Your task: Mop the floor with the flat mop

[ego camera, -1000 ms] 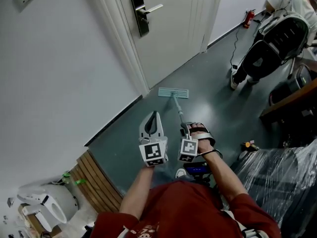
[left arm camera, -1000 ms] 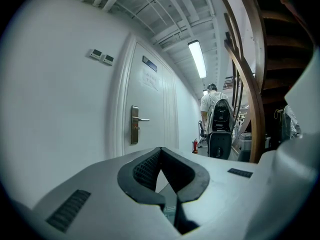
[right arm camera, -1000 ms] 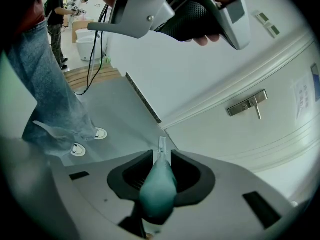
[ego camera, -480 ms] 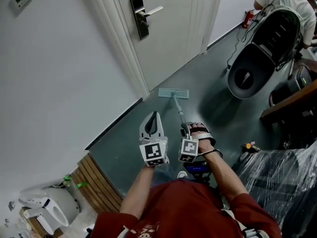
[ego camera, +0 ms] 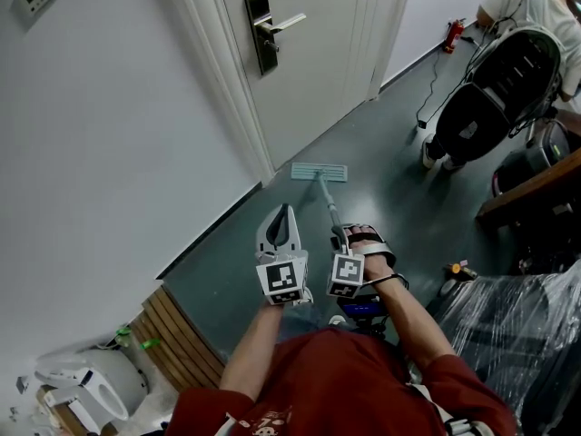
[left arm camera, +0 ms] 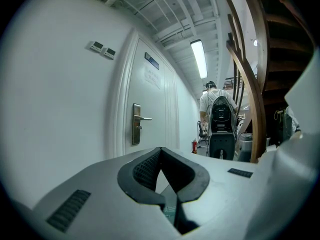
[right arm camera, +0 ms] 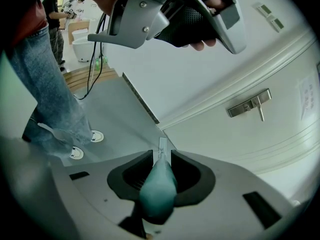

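The flat mop's pale teal head (ego camera: 319,172) lies on the dark grey floor (ego camera: 381,198) just before the door sill. Its thin pole (ego camera: 327,205) slopes back to my right gripper (ego camera: 341,240), which is shut on the teal handle (right arm camera: 157,184). In the right gripper view the mop head (right arm camera: 162,145) shows small beyond the jaws. My left gripper (ego camera: 283,211) hovers just left of the pole, apart from it, with its jaws closed tip to tip on nothing (left arm camera: 159,149). It also shows from below in the right gripper view, as the left gripper (right arm camera: 175,19).
A white door (ego camera: 318,62) with a lever handle (ego camera: 272,27) and a white wall (ego camera: 109,153) bound the left side. A person with a black backpack (ego camera: 504,71) stands at the back right. A plastic-wrapped object (ego camera: 508,325), wooden slats (ego camera: 177,334) and a desk edge (ego camera: 536,189) are close by.
The person with the backpack at the back right has shifted about. Both grippers and the mop stay almost where they were.
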{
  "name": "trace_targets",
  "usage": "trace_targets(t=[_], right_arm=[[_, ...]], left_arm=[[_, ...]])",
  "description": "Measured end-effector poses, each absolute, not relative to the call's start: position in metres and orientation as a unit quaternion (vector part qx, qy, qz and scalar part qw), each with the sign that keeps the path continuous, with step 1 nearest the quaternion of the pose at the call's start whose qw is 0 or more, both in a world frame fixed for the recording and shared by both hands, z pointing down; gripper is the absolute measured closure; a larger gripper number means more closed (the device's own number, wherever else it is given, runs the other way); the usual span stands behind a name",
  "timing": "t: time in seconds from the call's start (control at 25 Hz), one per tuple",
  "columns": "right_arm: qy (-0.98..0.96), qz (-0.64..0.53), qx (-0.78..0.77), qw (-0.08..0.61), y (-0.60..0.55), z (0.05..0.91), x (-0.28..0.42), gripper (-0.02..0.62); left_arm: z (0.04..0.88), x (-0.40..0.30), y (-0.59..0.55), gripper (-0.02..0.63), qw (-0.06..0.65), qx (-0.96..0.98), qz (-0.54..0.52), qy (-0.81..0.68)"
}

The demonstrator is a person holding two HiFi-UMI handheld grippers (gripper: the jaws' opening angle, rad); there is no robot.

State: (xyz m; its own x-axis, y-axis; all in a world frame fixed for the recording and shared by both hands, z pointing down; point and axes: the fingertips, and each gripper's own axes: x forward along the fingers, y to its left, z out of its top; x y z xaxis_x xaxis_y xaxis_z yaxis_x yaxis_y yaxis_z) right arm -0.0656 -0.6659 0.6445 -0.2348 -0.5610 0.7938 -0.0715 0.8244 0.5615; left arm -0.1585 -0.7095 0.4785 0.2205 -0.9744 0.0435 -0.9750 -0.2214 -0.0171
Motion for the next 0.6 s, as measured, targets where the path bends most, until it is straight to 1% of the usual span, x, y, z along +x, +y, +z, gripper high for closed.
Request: trace_targets(t=[0.12,0.24,0.6], right_arm=[[-0.758,-0.206,0.209,0.583,-0.684,0.638,-0.081,0.474],[-0.748,-0.201,0.211,0.597,-0.699,0.637,-0.094,0.474],[-0.758,-0.188,0.208,0.589,-0.724,0.625,-0.111,0.475]], left_arm=[[0.481,-0.176,-0.729,0.591,0.011,0.784,0.022,-0.620],[0.483,-0.195,-0.745,0.591,0.020,0.789,0.023,-0.614],[0.487,-0.209,-0.777,0.591,0.017,0.794,0.025,-0.608]])
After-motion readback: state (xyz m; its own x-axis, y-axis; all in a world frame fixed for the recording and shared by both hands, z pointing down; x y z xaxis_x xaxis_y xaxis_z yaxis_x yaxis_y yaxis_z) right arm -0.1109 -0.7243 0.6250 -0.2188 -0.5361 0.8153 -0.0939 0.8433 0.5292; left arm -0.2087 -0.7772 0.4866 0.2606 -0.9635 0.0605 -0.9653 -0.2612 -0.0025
